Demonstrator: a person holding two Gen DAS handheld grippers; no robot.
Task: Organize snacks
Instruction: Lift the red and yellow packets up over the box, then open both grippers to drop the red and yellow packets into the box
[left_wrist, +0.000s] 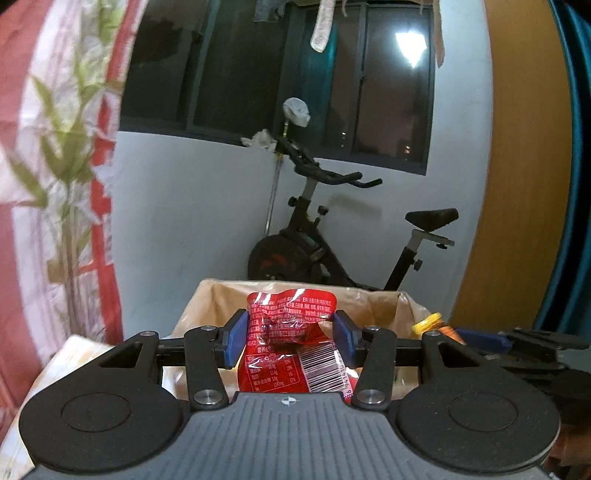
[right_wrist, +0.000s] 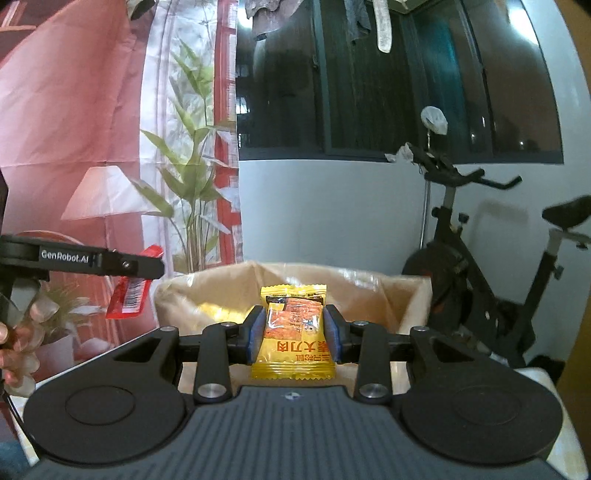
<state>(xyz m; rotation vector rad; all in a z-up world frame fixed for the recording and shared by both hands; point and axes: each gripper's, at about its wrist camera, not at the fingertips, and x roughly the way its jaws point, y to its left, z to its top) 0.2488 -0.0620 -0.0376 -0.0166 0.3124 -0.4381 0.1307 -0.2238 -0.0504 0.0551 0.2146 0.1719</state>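
A dim room lay behind the work: a dark window (left_wrist: 280, 74), a black exercise bike (left_wrist: 343, 240) against the pale wall, and a red printed curtain (right_wrist: 92, 129) to one side. Below stood a cardboard box (right_wrist: 221, 291) lined with clear film.

The left tongs (left_wrist: 291, 338) were clamped on a red snack packet (left_wrist: 291, 325), their blue pads pressing its crinkled sides, with the packet standing up between them over the box. The right tongs (right_wrist: 294, 334) were closed on a yellow snack packet (right_wrist: 293, 332), pinched at its middle, likewise above the box opening.

Both packets looked light, soft and slick, likely to crumple or slide. A hold across the filled middle seemed safer than the thin sealed edges.
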